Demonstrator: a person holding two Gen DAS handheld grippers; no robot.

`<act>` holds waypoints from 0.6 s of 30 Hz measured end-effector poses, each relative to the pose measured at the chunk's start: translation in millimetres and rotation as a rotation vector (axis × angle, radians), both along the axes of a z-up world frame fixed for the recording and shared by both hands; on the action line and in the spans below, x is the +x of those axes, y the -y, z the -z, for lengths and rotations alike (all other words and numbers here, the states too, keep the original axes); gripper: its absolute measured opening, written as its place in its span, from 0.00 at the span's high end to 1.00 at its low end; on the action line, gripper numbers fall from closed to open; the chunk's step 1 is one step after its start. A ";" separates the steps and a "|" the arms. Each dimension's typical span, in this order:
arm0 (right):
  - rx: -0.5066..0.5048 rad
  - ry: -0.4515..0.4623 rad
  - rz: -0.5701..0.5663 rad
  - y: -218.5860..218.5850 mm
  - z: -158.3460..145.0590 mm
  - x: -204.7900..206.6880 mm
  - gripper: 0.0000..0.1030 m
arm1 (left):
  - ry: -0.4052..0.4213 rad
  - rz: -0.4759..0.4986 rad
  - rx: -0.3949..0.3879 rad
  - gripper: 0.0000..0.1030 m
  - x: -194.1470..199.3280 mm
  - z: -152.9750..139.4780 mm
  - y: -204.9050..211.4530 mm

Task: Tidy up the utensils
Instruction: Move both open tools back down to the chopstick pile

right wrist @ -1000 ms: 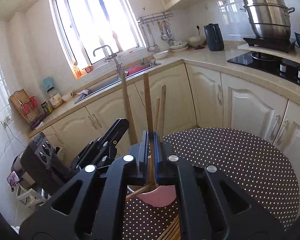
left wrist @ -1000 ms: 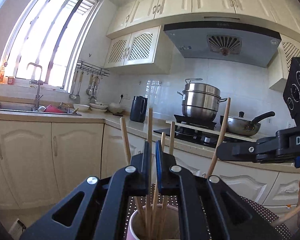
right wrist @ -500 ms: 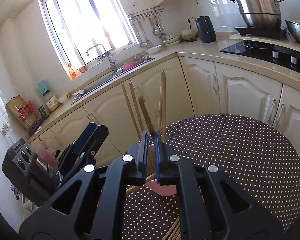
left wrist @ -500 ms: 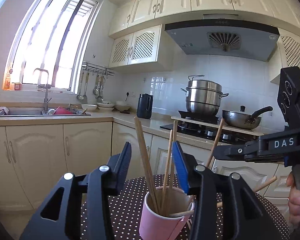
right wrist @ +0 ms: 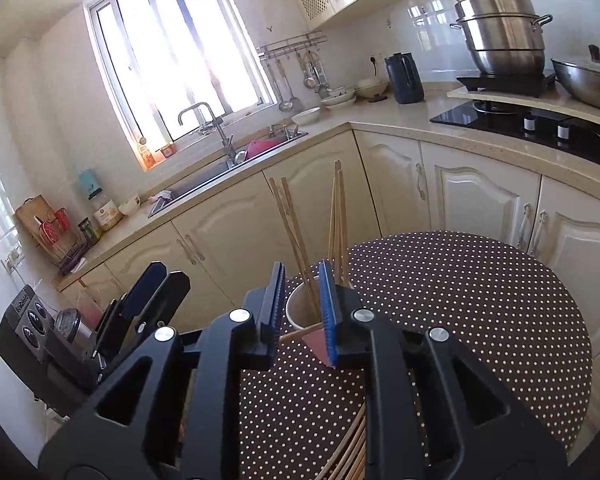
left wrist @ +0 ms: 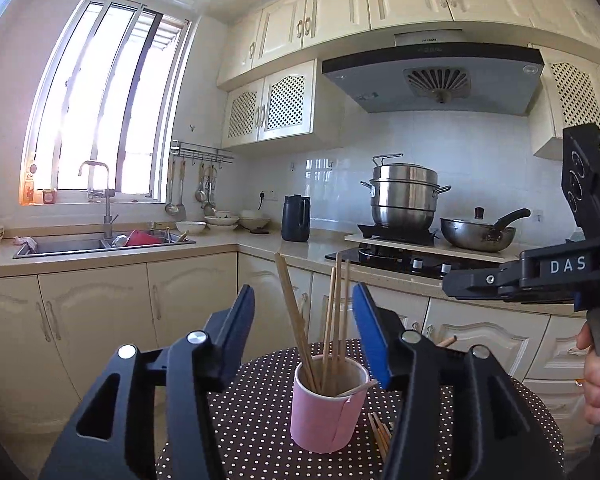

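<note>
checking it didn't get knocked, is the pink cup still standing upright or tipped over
Upright. The pink cup stands on its base on the dotted table, several chopsticks sticking up from it.

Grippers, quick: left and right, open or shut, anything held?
Left gripper: open, jaws have just been opening, holding nothing; pink cup of chopsticks stands beyond it.
Right gripper: slightly open, jaws have just been opening, gripping nothing.

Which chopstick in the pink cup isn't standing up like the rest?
The chopstick lying almost flat across the rim of the pink cup, poking out sideways. The other chopsticks stand steeply inside it.
</note>
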State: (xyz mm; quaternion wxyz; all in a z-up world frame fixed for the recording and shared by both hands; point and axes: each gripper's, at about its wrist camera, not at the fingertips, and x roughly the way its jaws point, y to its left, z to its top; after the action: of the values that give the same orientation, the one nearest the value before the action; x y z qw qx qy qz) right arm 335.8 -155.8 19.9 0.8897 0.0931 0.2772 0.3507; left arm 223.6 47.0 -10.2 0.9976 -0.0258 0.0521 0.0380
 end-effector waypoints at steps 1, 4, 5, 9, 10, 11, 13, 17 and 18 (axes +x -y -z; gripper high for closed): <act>-0.003 0.007 0.003 2.6 -0.5 -6.3 0.81 | 0.000 0.000 0.000 0.50 -4.4 -1.6 1.0; -0.011 0.023 0.016 9.0 0.9 -24.4 0.79 | -0.012 -0.002 0.007 0.48 -16.4 -4.6 6.9; -0.015 0.028 0.023 11.1 2.1 -30.5 0.79 | -0.020 0.001 0.010 0.48 -19.8 -4.8 9.3; -0.025 0.032 0.028 17.4 8.8 -50.0 0.77 | -0.059 0.010 0.025 0.47 -30.5 -2.0 19.6; -0.027 0.031 0.030 18.8 10.7 -53.7 0.77 | -0.071 0.017 0.026 0.47 -33.1 -0.1 21.9; -0.028 0.029 0.033 20.7 13.2 -57.3 0.77 | -0.083 0.022 0.026 0.47 -35.4 2.2 23.7; -0.034 0.023 0.039 24.5 18.1 -64.0 0.77 | -0.118 0.031 0.030 0.47 -38.0 7.4 27.8; -0.040 0.001 0.045 31.8 30.4 -71.8 0.77 | -0.203 0.062 0.028 0.42 -38.2 19.8 34.8; -0.045 -0.003 0.049 33.8 34.3 -73.4 0.77 | -0.222 0.067 0.025 0.41 -38.0 23.1 36.1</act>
State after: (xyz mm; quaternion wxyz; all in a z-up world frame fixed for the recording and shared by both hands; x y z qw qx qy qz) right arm 262.4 -189.6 -14.4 0.8995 0.0804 0.2838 0.3223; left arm 185.6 11.0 -33.3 0.9866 -0.0073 0.1625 0.0081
